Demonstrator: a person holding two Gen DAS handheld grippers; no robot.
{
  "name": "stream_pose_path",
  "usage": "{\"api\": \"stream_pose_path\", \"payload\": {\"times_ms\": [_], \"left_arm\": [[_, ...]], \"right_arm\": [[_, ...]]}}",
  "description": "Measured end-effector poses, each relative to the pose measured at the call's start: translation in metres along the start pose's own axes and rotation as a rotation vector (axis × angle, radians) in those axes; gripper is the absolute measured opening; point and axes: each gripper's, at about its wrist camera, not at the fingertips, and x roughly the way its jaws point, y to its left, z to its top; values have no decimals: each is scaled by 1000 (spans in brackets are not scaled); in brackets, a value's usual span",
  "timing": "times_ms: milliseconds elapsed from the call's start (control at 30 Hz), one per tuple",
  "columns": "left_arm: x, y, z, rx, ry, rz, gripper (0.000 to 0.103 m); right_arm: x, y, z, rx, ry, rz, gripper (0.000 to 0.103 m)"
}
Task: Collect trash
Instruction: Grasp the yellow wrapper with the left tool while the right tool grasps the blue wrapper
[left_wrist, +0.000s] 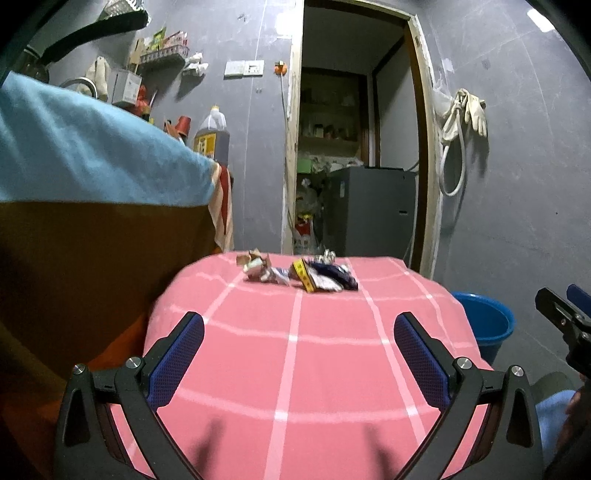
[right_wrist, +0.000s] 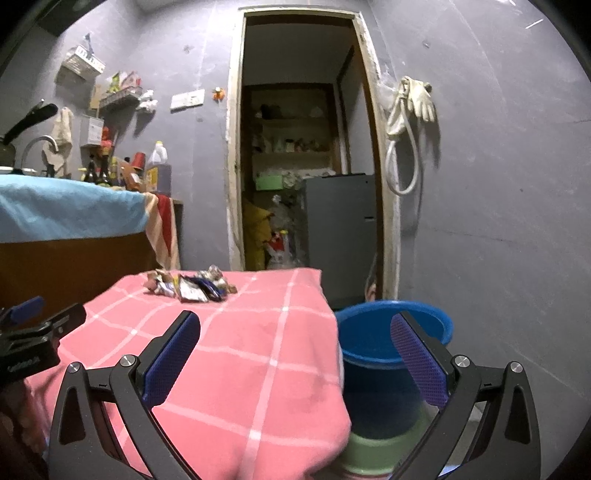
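A small heap of crumpled wrappers (left_wrist: 299, 273) lies at the far end of a table under a pink checked cloth (left_wrist: 295, 369); it also shows in the right wrist view (right_wrist: 192, 286). My left gripper (left_wrist: 298, 325) is open and empty above the near part of the cloth, well short of the heap. My right gripper (right_wrist: 295, 325) is open and empty at the table's right edge, over the cloth (right_wrist: 240, 369) and a blue bucket (right_wrist: 391, 332). The bucket (left_wrist: 487, 321) stands on the floor right of the table. Each gripper shows at the edge of the other's view.
A counter with a light blue cloth (right_wrist: 70, 210) and bottles stands at the left. An open doorway (right_wrist: 306, 166) lies behind the table with a grey cabinet (right_wrist: 340, 229) in it. Gloves and a hose (right_wrist: 410, 110) hang on the right wall. A green basin (right_wrist: 373, 454) sits under the bucket.
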Motion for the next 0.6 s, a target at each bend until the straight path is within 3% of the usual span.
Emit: {"api": "stream_pose_path", "payload": {"times_ms": [400, 600], "left_arm": [[46, 15, 36, 19, -58, 29, 101], [75, 17, 51, 39, -58, 21, 101]], "right_arm": [[56, 9, 42, -15, -125, 129, 103], [99, 9, 60, 17, -124, 199, 103]]}}
